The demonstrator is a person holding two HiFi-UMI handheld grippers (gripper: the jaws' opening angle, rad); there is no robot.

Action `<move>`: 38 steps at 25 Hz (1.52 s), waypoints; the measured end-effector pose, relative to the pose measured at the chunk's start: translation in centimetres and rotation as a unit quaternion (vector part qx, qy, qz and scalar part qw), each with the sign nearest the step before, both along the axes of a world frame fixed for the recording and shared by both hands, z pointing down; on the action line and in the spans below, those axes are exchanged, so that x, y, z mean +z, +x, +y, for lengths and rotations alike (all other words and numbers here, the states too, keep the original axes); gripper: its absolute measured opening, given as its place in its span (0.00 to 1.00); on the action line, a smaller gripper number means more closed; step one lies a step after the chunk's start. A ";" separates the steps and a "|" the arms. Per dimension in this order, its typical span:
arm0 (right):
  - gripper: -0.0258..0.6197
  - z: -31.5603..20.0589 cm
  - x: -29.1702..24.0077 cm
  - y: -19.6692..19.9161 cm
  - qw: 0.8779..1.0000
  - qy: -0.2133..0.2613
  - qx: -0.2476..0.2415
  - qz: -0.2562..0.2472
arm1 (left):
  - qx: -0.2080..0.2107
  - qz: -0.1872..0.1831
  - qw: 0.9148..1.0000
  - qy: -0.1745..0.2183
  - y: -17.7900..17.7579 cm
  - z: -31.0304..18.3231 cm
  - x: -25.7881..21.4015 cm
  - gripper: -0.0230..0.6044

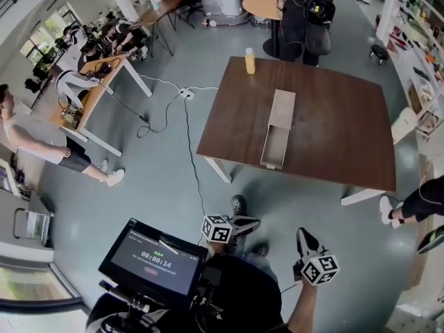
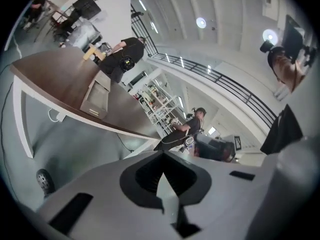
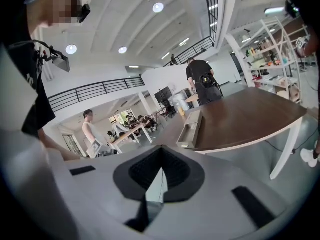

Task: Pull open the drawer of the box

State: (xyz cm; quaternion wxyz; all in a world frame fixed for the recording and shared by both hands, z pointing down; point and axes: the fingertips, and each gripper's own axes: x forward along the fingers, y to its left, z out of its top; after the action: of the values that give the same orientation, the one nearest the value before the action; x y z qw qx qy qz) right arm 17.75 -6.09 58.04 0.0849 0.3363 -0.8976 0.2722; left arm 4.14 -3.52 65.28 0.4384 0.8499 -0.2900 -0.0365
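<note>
On the table, the box runs lengthwise from the near edge.

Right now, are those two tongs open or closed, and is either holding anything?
Left tongs: closed, tips together, holding nothing.
Right tongs: closed, tips together, holding nothing.

1. We saw a long grey box lying on the brown table, a yellow bottle standing near the table's far edge.
2. Our left gripper and right gripper hung short of the table.
</note>
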 end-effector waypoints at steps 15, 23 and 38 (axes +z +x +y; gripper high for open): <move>0.02 3.1 3.1 4.3 0.997 -0.007 0.035 0.070 | 0.058 -0.088 0.990 0.092 3.9 2.7 -3.0 0.05; 0.02 4.2 3.9 4.5 0.994 -0.002 0.023 0.105 | 0.036 -0.106 0.989 0.093 2.8 4.3 -2.6 0.05; 0.02 5.1 1.5 -0.9 0.990 0.048 0.005 0.130 | 0.042 -0.102 0.986 0.124 0.8 4.7 -4.4 0.05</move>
State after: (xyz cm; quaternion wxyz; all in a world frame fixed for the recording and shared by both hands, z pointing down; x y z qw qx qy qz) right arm 16.81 -1.03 59.58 0.1829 0.3765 -0.8896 0.1829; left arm 4.97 1.16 60.91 0.2994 0.9082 -0.2905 0.0331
